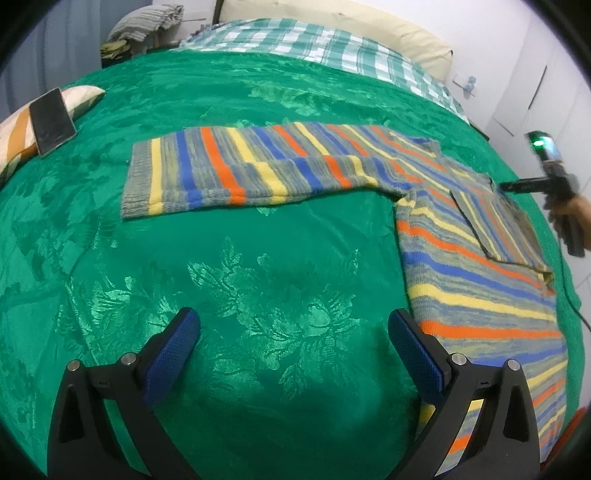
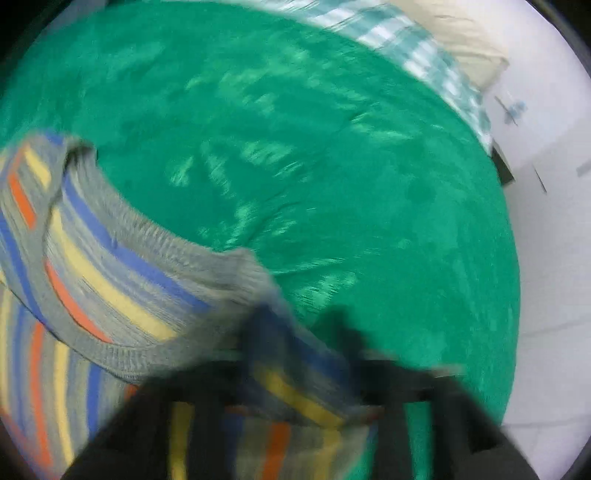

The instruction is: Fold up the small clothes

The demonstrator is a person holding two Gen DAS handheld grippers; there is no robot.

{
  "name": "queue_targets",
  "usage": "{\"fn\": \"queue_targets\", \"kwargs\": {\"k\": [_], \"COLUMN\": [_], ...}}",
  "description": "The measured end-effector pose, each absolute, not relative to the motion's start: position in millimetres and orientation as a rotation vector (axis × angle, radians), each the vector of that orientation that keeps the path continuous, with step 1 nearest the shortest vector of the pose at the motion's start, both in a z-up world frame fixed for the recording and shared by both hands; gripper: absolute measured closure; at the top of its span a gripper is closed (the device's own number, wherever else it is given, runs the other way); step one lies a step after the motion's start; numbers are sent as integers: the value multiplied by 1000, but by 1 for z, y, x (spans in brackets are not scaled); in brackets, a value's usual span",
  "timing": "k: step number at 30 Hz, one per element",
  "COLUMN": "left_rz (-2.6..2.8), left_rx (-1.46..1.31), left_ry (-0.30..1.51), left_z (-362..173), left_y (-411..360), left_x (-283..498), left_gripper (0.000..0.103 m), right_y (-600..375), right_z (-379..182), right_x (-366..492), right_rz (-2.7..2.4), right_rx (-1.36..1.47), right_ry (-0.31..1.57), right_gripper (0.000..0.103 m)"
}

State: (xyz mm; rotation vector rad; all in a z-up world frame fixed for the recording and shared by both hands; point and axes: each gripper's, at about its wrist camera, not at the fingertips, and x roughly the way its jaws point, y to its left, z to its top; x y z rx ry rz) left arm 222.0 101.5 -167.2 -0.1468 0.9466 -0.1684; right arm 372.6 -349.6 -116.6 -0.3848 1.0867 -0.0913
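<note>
A striped knit sweater (image 1: 461, 236) in grey, yellow, blue and orange lies flat on the green bedspread (image 1: 221, 258). One sleeve (image 1: 229, 170) stretches left; the other sleeve is folded over the body at the right. My left gripper (image 1: 295, 332) is open and empty, low over the bedspread just left of the sweater's body. My right gripper (image 1: 506, 186) shows at the sweater's far right edge. In the blurred right wrist view the right gripper (image 2: 299, 354) is shut on the sweater (image 2: 110, 280) by the grey ribbed collar, with fabric between the fingers.
A phone (image 1: 51, 122) leans on a striped cushion (image 1: 22, 129) at the far left. A green checked blanket (image 1: 332, 48) and a cream pillow (image 1: 369, 22) lie at the bed's head. A white wall and cupboard stand at right. A cable (image 1: 576, 310) runs along the bed's right edge.
</note>
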Motion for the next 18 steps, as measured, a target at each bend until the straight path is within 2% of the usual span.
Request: {"fn": "queue_targets", "kwargs": {"k": [2,7,9,15,18], "left_rz": [-169,-159,-146,-92,-90], "left_rx": [-149,-142,-109,13,15], "left_ry": [946,946,949,931,930], "left_z": [-167,-170,-174,-185,-187], "left_y": [102,100,95,79,80], "left_x": [221,218,216,209,209], "left_gripper": [1,1,1,0,0], "right_y": [-361,-400,-412,-469,-487], "right_z": [-98,-68,-71,-125,-133], "right_x": [350,233,185,71,37], "right_rz": [-111,-178,-216,-353,-415], "right_rx": [-287,-11,35,100,188], "right_ry": [1015,850,815,894,858], "right_gripper": [18,17,13,13,12]}}
